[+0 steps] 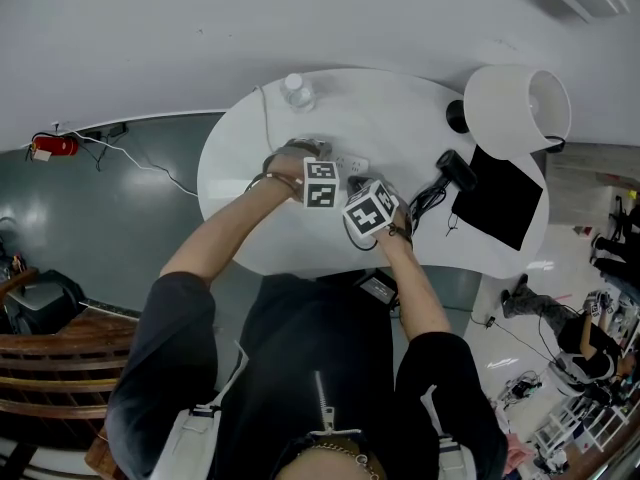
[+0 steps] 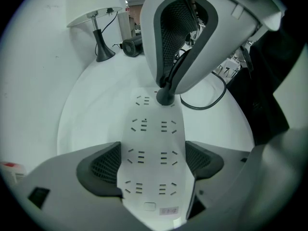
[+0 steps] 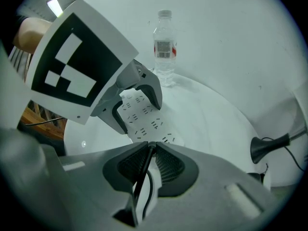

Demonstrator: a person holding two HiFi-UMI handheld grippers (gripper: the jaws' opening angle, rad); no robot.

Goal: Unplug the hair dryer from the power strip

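A white power strip point(image 2: 153, 148) lies on the round white table point(image 1: 250, 218), and my left gripper point(image 2: 156, 163) is shut on its two long sides. A black plug point(image 2: 165, 97) sits in the strip's far end. My right gripper point(image 3: 150, 148) is shut on that plug, with the black cord point(image 3: 140, 184) running back between its pads. The cord point(image 2: 211, 100) loops off to the right toward the black hair dryer point(image 1: 456, 169), which lies near the lamp. In the head view both grippers point(image 1: 322, 182) point(image 1: 369, 209) meet over the strip point(image 1: 350, 163).
A white-shaded lamp point(image 1: 516, 108) stands at the table's right end with a black cloth point(image 1: 500, 196) beside it. A clear water bottle point(image 3: 164, 47) stands at the far edge, behind the strip. A wooden chair point(image 1: 50, 368) is to the left on the floor.
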